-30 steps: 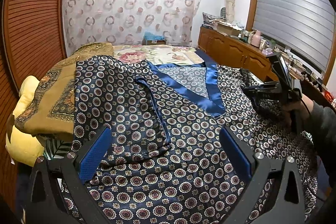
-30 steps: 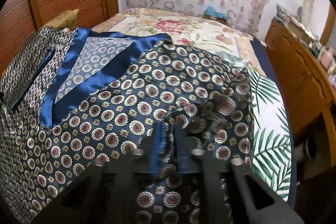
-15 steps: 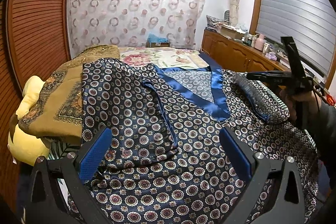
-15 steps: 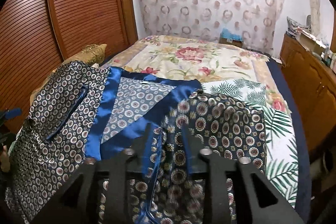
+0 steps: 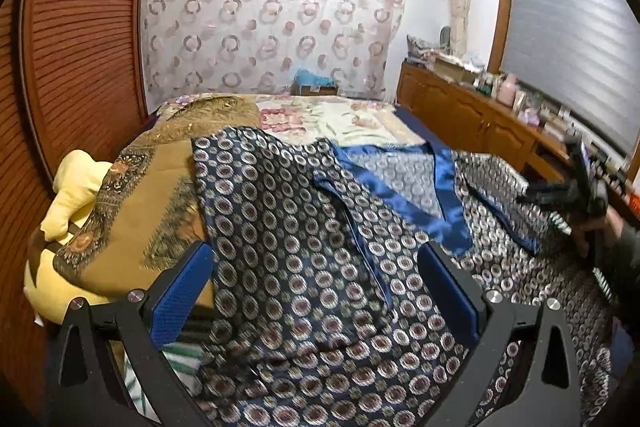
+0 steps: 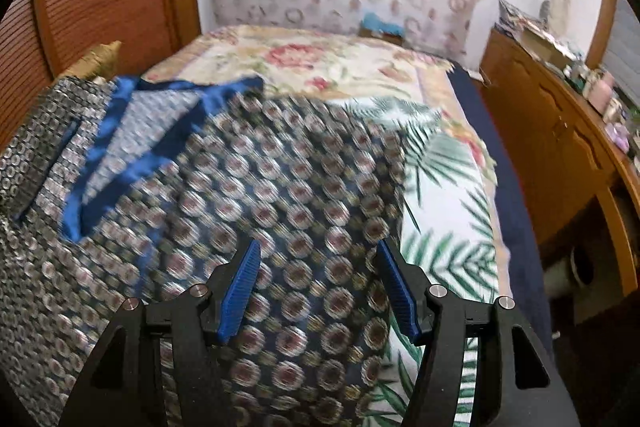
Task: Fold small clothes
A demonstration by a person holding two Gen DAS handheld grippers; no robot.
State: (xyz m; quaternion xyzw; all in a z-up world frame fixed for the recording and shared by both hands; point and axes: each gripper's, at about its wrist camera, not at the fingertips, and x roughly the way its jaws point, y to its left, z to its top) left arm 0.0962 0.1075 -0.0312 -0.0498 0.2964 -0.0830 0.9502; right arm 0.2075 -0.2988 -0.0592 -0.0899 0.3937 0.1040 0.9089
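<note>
While the patterned robe (image 5: 304, 267) lies lengthwise, blue collar (image 5: 404, 199) toward the curtain (image 5: 272, 15) (far end), both the left gripper (image 5: 316, 291) and the right gripper (image 6: 320, 287) gape empty above it.

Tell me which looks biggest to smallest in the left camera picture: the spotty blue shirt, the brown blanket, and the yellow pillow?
1. The spotty blue shirt looks biggest; it fills most of the picture, partly because it lies nearest the camera.
2. The brown blanket is next.
3. The yellow pillow looks smallest, but the blanket hides part of it.
</note>
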